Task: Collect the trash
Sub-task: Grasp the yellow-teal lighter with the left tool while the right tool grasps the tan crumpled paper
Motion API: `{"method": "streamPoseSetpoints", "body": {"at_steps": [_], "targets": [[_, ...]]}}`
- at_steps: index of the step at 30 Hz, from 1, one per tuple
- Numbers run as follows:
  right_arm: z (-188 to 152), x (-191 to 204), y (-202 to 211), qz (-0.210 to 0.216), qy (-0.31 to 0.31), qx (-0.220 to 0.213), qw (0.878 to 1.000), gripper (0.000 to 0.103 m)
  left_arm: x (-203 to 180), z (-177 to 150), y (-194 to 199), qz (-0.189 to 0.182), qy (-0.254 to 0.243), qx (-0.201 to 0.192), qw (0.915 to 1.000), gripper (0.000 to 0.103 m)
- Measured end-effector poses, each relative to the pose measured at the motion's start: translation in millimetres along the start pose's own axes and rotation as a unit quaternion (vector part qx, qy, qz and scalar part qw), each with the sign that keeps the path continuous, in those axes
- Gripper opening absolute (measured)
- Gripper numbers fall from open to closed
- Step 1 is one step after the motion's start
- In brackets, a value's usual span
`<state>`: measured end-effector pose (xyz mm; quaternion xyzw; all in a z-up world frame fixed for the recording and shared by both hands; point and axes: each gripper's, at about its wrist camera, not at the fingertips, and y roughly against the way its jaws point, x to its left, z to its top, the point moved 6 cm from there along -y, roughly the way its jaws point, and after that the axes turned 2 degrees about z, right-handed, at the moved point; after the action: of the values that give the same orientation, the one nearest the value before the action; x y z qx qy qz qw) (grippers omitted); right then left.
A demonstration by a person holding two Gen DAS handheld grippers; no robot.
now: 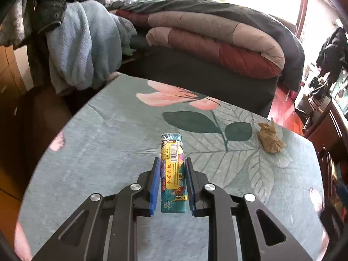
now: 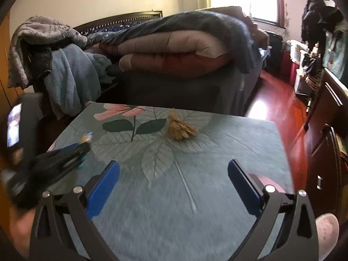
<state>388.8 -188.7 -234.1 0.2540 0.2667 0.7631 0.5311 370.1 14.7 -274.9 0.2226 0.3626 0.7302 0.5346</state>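
A colourful lighter (image 1: pixel 173 169) with a yellow barcode label sits between the blue pads of my left gripper (image 1: pixel 173 163), which is shut on it just above the floral table (image 1: pixel 104 134). A crumpled brown paper wad (image 1: pixel 270 138) lies on the table to the right, beyond the lighter. In the right wrist view the wad (image 2: pixel 180 128) lies ahead near the far edge. My right gripper (image 2: pixel 174 167) is open and empty above the table (image 2: pixel 228 143). The left gripper (image 2: pixel 65 154) shows blurred at the left, the lighter's tip (image 2: pixel 86 137) sticking out.
A bed with folded quilts (image 1: pixel 217 39) and a blue blanket (image 1: pixel 82 43) stands right behind the table. Dark wooden furniture (image 2: pixel 326 130) and red floor (image 2: pixel 276 100) lie to the right. A phone screen (image 2: pixel 13 126) glows at far left.
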Motion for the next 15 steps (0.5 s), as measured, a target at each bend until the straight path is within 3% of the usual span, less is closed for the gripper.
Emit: {"method": "streamPoseSetpoints", "body": {"at_steps": [11,15], "targets": [[47,1,-117,-0.018,-0.002,0.041,0.999,0.098,18,0,-1,-0.007,-0.002,-0.001,1.0000,0.022],[50,1,-140,-0.023,0.003,0.057,0.998,0.087,24,-2,-6,-0.004,0.003,0.005,1.0000,0.022]]}}
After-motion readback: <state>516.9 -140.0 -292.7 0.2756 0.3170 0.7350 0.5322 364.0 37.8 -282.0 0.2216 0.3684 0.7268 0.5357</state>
